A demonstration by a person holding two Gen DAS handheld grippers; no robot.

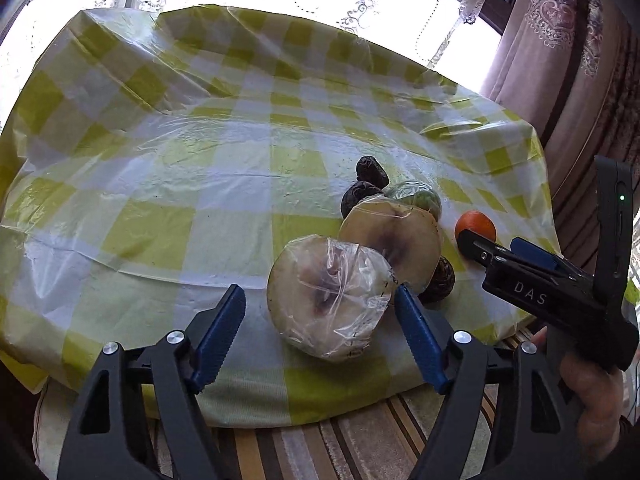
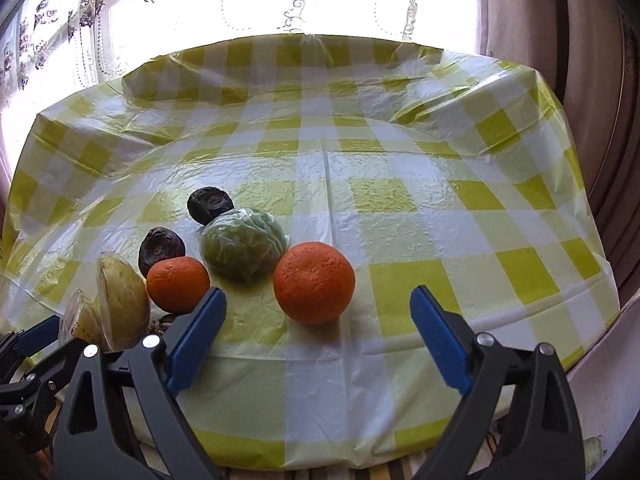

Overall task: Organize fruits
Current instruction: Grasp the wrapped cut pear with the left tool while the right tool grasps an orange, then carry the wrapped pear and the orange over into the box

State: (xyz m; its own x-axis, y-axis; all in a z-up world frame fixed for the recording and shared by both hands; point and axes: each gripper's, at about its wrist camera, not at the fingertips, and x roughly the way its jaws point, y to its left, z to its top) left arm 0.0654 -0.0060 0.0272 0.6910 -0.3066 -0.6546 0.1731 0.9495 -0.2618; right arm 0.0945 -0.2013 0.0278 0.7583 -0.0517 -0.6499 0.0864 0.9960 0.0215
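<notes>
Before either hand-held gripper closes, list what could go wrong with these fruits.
1. The nearest wrapped half fruit sits between the open left hand-held gripper; its loose cling film may slip or tear when squeezed.
2. That half appears to lean against the second wrapped half, so lifting it may shift its neighbours.
3. The big orange ahead of the open right hand-held gripper is round and could roll on the wrinkled tablecloth.

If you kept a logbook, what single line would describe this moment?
left tongs: open around wrapped fruit half | right tongs: open before orange | nothing gripped
</notes>
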